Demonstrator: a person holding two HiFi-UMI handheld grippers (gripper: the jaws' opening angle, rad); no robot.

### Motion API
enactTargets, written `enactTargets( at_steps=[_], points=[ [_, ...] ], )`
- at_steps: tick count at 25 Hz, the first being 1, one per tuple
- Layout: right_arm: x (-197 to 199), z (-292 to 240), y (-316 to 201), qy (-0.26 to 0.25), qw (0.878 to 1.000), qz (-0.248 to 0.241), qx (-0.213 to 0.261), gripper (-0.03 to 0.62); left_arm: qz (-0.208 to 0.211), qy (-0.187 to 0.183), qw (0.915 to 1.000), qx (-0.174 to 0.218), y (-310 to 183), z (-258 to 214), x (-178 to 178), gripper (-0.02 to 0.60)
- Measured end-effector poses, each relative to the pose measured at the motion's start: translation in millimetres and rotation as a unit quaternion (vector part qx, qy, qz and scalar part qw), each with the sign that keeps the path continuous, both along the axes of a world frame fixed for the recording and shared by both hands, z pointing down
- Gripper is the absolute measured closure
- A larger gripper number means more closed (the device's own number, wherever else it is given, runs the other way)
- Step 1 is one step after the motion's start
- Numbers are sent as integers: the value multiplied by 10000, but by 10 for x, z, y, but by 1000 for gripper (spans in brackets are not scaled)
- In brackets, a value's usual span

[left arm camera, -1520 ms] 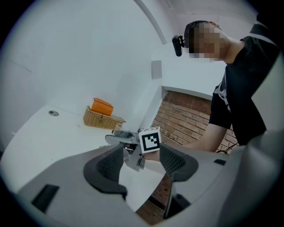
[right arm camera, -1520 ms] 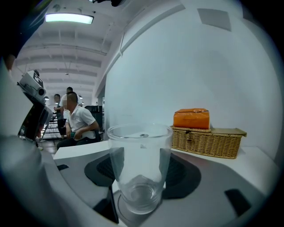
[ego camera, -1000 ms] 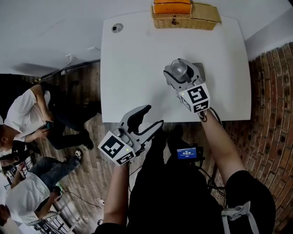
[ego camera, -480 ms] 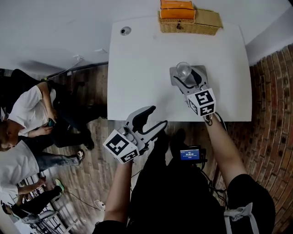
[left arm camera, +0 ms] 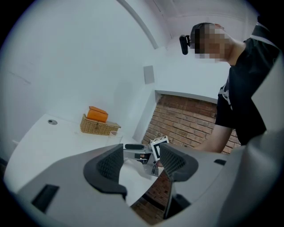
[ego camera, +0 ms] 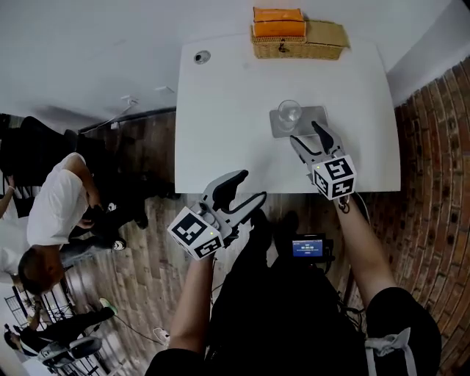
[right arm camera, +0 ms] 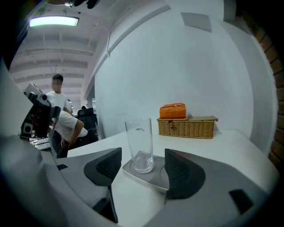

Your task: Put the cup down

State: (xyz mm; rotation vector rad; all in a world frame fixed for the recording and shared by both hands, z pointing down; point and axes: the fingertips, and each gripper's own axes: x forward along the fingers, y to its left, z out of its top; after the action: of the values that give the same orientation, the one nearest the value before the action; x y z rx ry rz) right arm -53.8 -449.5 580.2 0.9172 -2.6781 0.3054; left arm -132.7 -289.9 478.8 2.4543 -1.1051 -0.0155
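Your cup (ego camera: 288, 114) stands on the left part of the tray (ego camera: 314, 117), right of centre on the desk (ego camera: 220, 125). Your right tongs (ego camera: 305, 132) sit just nearer, with the cup beyond their tips. At the far edge, a box (ego camera: 277, 22) rests on the basket (ego camera: 323, 42). Your left tongs (ego camera: 250, 186) hang off the near edge.

A small round object (ego camera: 202, 56) near the far left corner of the table (ego camera: 220, 132) is too small to identify. In the head view the right gripper (ego camera: 305, 134) covers the near right corner of the grey tray (ego camera: 312, 115). The readout on a small screen (ego camera: 307, 247) at the person's waist is too small to read. Bystanders (ego camera: 62, 205) are partly cut off at the left edge. In the left gripper view, the open jaws of the left gripper (left arm camera: 141, 162) hide most of the right gripper. The cup (left arm camera: 113, 134) is faint there, its base hidden.
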Motion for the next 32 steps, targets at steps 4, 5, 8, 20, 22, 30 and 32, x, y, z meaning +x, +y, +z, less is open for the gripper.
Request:
enactTargets(
  at_steps=[4,5,8,20,22,30,32],
  points=[
    [166,-102,83,-160,9997,165,-128,301,38,11,10000,31,37,-13,42,319],
    [204,-133,102,-234,9993,218,-181,301,44,19,10000,40,47,-15,47,319],
    [301,-249,161,-498,9975,348,-358,301,59,33,10000,70,68,-29,52,319],
    [540,-821,466,-756,9958,416,-314,344,261,-21,9990,375,69,-233,105,319],
    [593,-938,511,-749,9961,431,-191,385,302,11,9987,401,50,-255,153,319],
    [715,-1334,678,-900,9947,473,182,528,466,50,9967,662,-26,-382,310,319],
    [712,-1386,754,-922,9946,447,190,546,495,46,9964,690,-13,-404,322,319]
  ],
)
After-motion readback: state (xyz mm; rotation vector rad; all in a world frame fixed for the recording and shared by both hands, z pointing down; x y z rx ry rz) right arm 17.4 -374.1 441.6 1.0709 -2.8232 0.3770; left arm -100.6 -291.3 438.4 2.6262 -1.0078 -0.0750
